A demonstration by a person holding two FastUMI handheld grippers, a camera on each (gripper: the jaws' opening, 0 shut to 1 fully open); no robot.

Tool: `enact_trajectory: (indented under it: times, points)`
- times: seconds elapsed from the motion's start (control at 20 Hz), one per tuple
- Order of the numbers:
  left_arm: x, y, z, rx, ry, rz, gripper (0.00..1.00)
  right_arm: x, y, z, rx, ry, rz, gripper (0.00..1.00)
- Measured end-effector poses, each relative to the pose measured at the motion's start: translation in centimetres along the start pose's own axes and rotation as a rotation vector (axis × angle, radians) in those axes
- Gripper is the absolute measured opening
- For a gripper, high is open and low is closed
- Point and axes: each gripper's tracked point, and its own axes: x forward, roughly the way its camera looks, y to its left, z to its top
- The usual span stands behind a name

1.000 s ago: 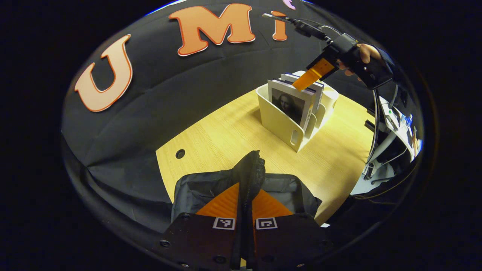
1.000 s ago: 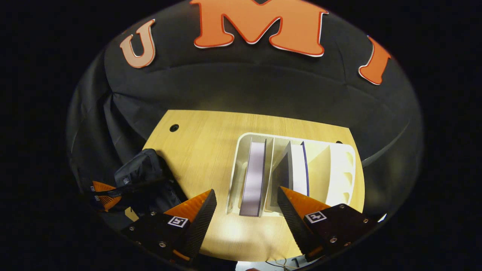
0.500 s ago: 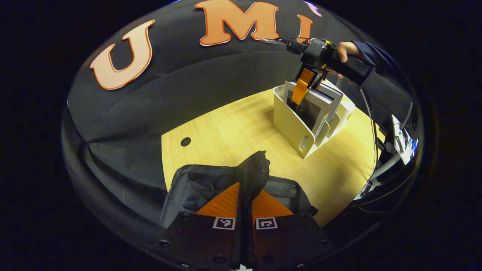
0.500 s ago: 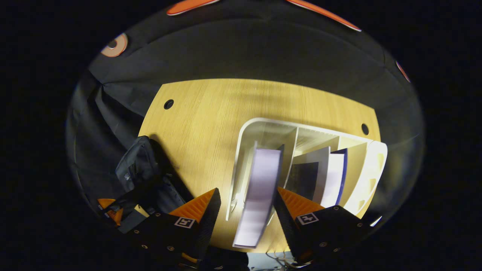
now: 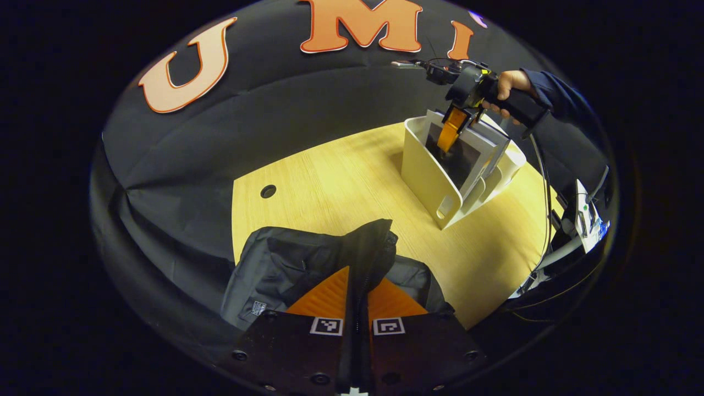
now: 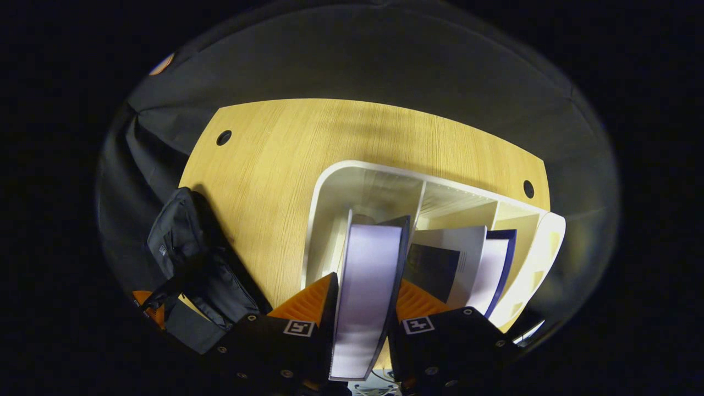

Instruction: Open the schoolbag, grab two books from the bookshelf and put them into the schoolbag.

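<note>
Wooden tabletop [image 6: 286, 159]: right gripper [image 6: 360, 308] clamping purple-spined book [image 6: 366, 286] in white bookshelf [image 6: 330, 187] for lifting; left gripper [image 5: 357, 291] pinching black schoolbag [image 5: 286, 264] rim, holding it open.

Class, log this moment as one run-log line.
left gripper: shut on schoolbag | right gripper: shut on book | bookshelf: second book inside

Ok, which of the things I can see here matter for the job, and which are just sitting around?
Part of the job:
- schoolbag, its edge pinched by the left gripper
- book clamped by the right gripper
- second book in the next slot
- bookshelf

Just lying about:
- table
- cables and equipment beside the table
</note>
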Motion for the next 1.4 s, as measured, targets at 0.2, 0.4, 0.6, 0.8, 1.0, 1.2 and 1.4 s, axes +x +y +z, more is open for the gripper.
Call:
enact_trajectory:
  times: [0.2, 0.4, 0.6, 0.8, 1.0, 1.2, 1.4]
  points:
    - [0.0, 0.4, 0.0, 0.029, -0.01, -0.01, 0.06, -3.3, -0.3, -0.9, -0.007, -0.073, 0.018, 0.39]
    - [0.6, 0.9, -0.3, 0.043, -0.009, -0.032, 0.06, -7.5, -0.6, -3.3, 0.042, -0.129, 0.051, 0.39]
    - [0.5, 0.9, -0.5, 0.081, -0.016, -0.052, 0.06, -11.4, -1.0, -6.9, 0.09, -0.187, 0.072, 0.39]
    - [0.2, 1.5, -0.4, 0.107, -0.019, -0.055, 0.06, -14.0, -0.4, -11.9, 0.175, -0.209, 0.121, 0.39]
    - [-0.5, 2.5, 0.6, 0.152, -0.029, -0.059, 0.06, -16.0, -0.1, -15.4, 0.233, -0.264, 0.134, 0.38]
    - [-0.9, 2.6, 0.9, 0.166, -0.029, -0.077, 0.05, -18.3, 2.9, -18.0, 0.306, -0.332, 0.257, 0.37]
    - [-1.2, 2.6, 1.1, 0.176, -0.039, -0.078, 0.05, -18.5, 5.9, -19.1, 0.377, -0.386, 0.368, 0.37]
